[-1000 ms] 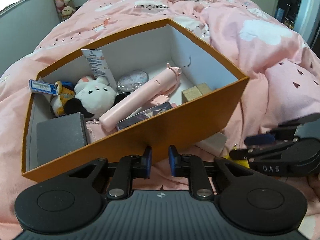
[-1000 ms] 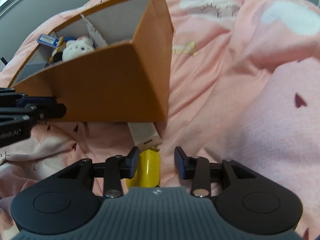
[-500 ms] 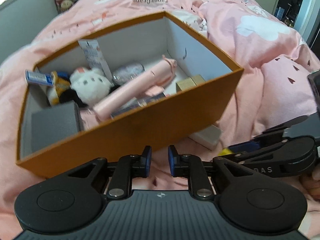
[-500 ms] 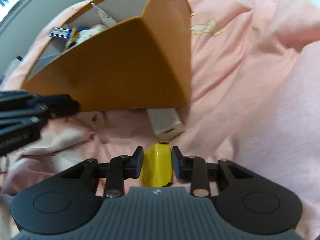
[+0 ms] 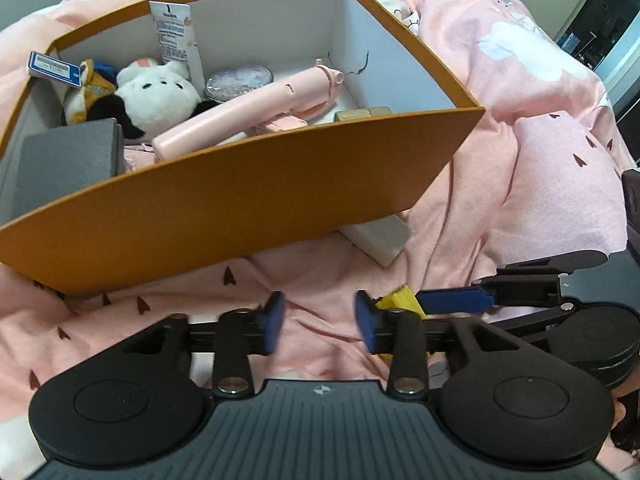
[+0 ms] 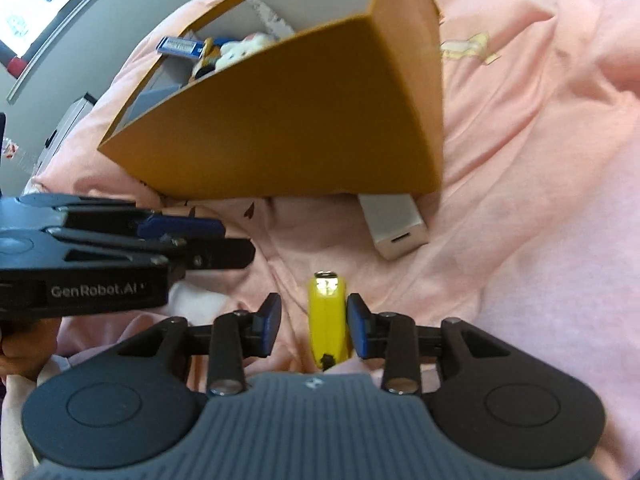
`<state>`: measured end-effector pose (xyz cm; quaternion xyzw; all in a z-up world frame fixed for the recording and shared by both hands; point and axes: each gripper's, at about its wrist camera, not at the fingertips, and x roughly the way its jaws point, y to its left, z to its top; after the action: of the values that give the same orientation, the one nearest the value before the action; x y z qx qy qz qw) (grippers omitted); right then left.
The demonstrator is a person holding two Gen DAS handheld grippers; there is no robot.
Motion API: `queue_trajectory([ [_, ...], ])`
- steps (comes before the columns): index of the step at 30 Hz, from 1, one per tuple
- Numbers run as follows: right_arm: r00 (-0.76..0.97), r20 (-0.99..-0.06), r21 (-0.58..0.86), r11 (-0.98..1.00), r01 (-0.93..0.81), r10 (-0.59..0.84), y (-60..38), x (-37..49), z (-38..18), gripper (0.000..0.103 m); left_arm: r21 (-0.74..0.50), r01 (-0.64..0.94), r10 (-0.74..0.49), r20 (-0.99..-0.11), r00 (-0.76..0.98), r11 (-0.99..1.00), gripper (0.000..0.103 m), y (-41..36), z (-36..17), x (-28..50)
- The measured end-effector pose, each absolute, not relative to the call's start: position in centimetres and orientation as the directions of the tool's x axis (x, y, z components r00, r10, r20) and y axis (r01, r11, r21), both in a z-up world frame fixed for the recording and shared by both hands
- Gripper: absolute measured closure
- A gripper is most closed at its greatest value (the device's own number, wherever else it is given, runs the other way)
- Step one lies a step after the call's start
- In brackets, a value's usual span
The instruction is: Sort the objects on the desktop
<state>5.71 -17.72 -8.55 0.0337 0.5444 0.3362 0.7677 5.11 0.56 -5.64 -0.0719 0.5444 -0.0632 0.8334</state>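
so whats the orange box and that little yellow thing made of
Orange box: looks like rigid cardboard, matte orange outside, white inside, with thin, sharply cut walls. Yellow thing: probably glossy plastic, smooth with a bright sheen, and a metal-looking cap at its far end; possibly a lighter.

Both grippers are being pointed steeply downward; the left gripper (image 5: 318, 322) and right gripper (image 6: 314, 330) are being opened.

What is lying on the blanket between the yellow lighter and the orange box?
A white power bank lies there, its far end tucked under the orange box, with bare pink blanket between it and the yellow lighter. The right wrist view shows this best.
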Motion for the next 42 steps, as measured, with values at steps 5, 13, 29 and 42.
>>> queue_trajectory([
  [5, 0.239, -0.833, 0.351, 0.809, -0.472, 0.500, -18.3, 5.9, -8.0, 0.064, -0.235, -0.013, -0.212, -0.900, 0.381, 0.972, 0.052, 0.2, -6.2, 5.3],
  [13, 0.326, -0.837, 0.311, 0.873, -0.376, 0.439, -20.5, 6.6, -7.6, 0.095, -0.243, -0.054, -0.206, -0.904, 0.376, 0.969, 0.052, 0.1, -6.5, 5.3],
  [29, 0.224, -0.881, 0.284, 0.844, -0.454, 0.417, -18.8, 7.0, -9.6, 0.096, -0.301, -0.045, -0.273, -0.909, 0.314, 0.952, 0.050, -0.1, -8.1, 5.4],
  [42, 0.348, -0.869, 0.157, 0.863, -0.480, 0.351, -19.2, 5.6, -6.9, 0.096, -0.280, -0.011, -0.266, -0.923, 0.277, 0.960, 0.050, -1.3, -8.6, 5.5],
])
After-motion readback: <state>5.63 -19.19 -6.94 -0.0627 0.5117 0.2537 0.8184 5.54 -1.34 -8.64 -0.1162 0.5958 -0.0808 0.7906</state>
